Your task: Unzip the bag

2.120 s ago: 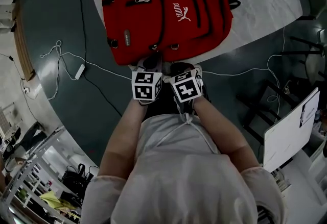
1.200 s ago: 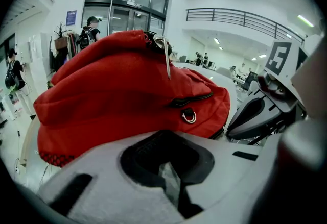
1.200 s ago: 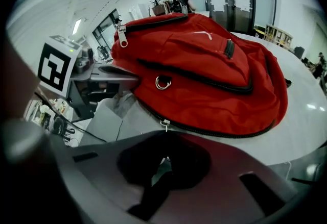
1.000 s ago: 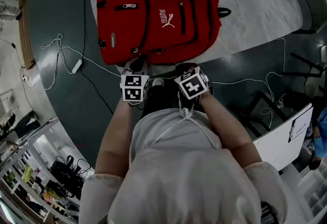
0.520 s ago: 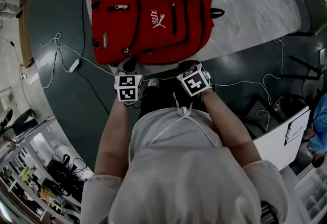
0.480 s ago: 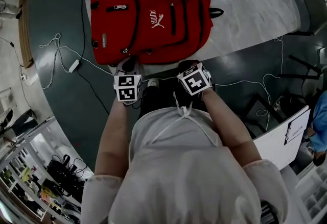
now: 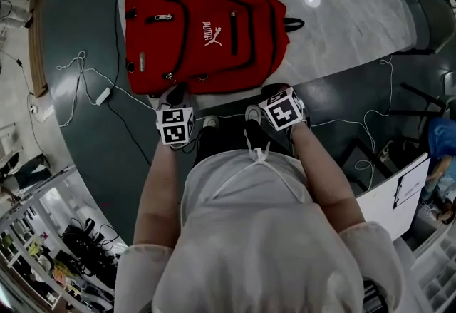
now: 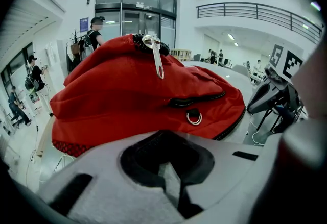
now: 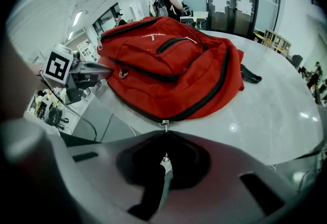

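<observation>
Rightward drift: right hand-held gripper point(image 9: 164, 163), pinching the red fabric backpack's point(image 7: 206, 26) small metal zip pull point(image 9: 165, 156), has left the closed, empty left hand-held gripper point(image 8: 171, 172); unzipping seems started.

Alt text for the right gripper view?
The right gripper has its jaws shut, apparently pinching the zipper pull at the near edge of a red backpack lying on a white table. The left gripper shows beside it at picture left.

Person wears a pale short-sleeved top point(image 7: 256, 240) with a white drawstring point(image 7: 256, 156) knotted at the front, dark trousers point(image 7: 224, 139) and pale shoes point(image 7: 210, 121). The left gripper point(image 7: 175, 98) and right gripper point(image 7: 275, 93) have grey moulded bodies. Each carries a marker cube point(image 7: 175, 125) faced with black-and-white squares.
</observation>
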